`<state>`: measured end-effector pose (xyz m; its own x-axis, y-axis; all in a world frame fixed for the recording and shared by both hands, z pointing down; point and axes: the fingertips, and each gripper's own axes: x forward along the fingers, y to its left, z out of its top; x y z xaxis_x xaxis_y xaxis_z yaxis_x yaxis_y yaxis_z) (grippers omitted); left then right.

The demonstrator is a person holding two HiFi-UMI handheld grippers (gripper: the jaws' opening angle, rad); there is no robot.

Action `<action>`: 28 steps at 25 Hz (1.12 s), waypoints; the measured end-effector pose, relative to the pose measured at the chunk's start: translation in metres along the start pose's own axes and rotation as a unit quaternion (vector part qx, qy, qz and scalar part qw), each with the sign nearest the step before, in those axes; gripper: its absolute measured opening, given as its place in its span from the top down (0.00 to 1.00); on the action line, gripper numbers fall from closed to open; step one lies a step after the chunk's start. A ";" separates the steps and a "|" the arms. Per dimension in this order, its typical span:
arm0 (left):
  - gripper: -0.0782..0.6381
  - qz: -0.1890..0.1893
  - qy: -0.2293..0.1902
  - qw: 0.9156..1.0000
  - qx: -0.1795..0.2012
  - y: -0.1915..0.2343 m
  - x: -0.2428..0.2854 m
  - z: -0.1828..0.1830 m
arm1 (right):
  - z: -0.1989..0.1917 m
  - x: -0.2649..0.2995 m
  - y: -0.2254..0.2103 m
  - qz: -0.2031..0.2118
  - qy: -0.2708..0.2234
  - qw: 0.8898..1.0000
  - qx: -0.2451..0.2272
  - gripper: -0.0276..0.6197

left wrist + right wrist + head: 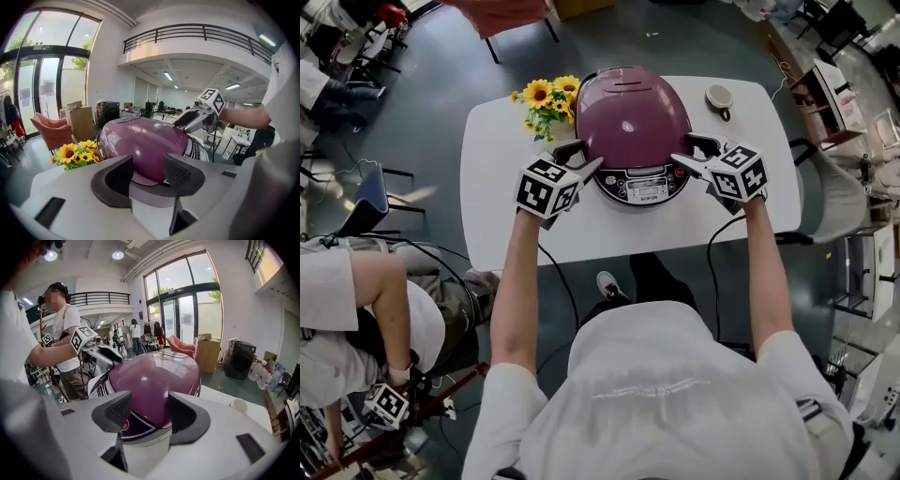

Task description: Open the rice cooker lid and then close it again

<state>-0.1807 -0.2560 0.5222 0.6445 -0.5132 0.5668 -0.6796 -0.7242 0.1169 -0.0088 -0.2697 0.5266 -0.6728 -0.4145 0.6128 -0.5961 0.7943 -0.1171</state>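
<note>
A rice cooker with a purple domed lid [633, 122] stands in the middle of the white table [502, 216], lid down, its control panel [643, 189] facing me. My left gripper [583, 157] sits against the cooker's left side, my right gripper [689, 152] against its right side. In the left gripper view the jaws [147, 168] stand apart, with the lid's lower edge [140, 150] showing in the gap. The right gripper view is much the same: its jaws [150, 404] are apart and frame the lid [154, 380]. I see neither pair of pads pressing on the cooker.
A bunch of sunflowers [548, 98] lies at the cooker's back left. A small cup [719, 97] stands at the back right. A seated person [366, 309] and chairs are on the floor to the left, and more furniture [834, 122] is to the right.
</note>
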 end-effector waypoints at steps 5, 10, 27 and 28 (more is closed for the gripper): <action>0.60 0.000 0.002 1.000 0.004 0.000 0.003 -0.002 | -0.002 0.002 -0.001 -0.004 0.002 1.000 -0.003 0.57; 0.61 0.003 0.007 1.000 0.018 -0.002 0.002 -0.001 | -0.001 0.002 0.000 -0.007 0.011 1.000 -0.009 0.57; 0.67 0.001 0.017 0.999 0.034 -0.010 0.004 -0.001 | -0.002 0.001 0.003 -0.013 0.001 1.000 -0.002 0.59; 0.67 0.003 0.014 0.999 0.030 -0.009 0.003 -0.001 | -0.002 0.001 0.003 -0.014 -0.004 1.000 0.000 0.59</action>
<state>-0.1724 -0.2506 0.5234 0.6304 -0.5044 0.5901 -0.6597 -0.7487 0.0648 -0.0104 -0.2667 0.5285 -0.6592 -0.4404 0.6095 -0.6149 0.7823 -0.0998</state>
